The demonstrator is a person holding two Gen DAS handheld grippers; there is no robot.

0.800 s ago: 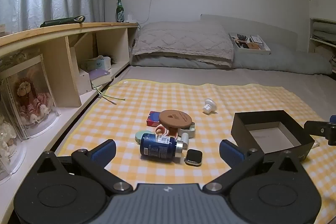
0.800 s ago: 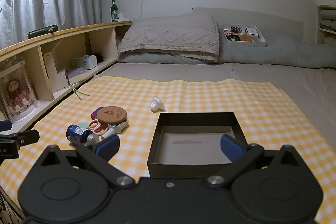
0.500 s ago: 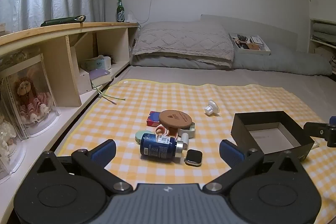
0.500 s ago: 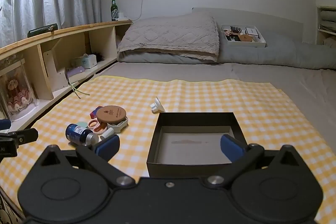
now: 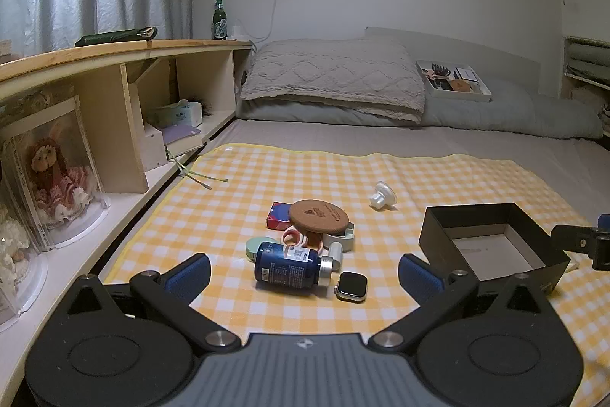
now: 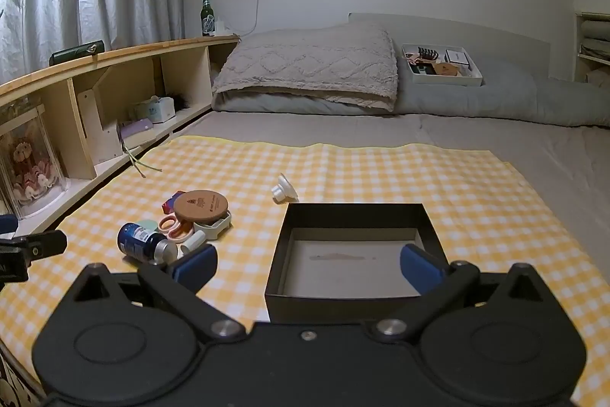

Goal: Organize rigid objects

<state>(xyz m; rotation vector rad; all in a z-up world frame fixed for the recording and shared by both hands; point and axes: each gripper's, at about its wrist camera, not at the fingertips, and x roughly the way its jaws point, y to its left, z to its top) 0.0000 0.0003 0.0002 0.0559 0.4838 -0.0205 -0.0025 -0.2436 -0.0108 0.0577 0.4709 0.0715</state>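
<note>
Both tools are wide open and holding nothing right now. The left tool (image 5: 304, 267) hangs low over the yellow checked mat (image 5: 438, 178) on the bed, pointed at the pile: a blue bottle (image 5: 288, 265) on its side, a watch (image 5: 351, 286) just beside its cap, and behind them scissors (image 5: 299, 239), a cork coaster (image 5: 318, 215) stacked on top of stuff, and a red box (image 5: 278, 215). The right tool (image 6: 308, 265) sits in front of the empty black box (image 6: 352, 212), which looks like where everything goes.

My guess is the bottle's first since it's nearest. I'd grab it across the body, not the cap end, because it's round and will probably roll if you nudge it. Come straight down so a finger doesn't clip the watch. The white knob (image 5: 382, 195) sits well apart, easy later.
</note>
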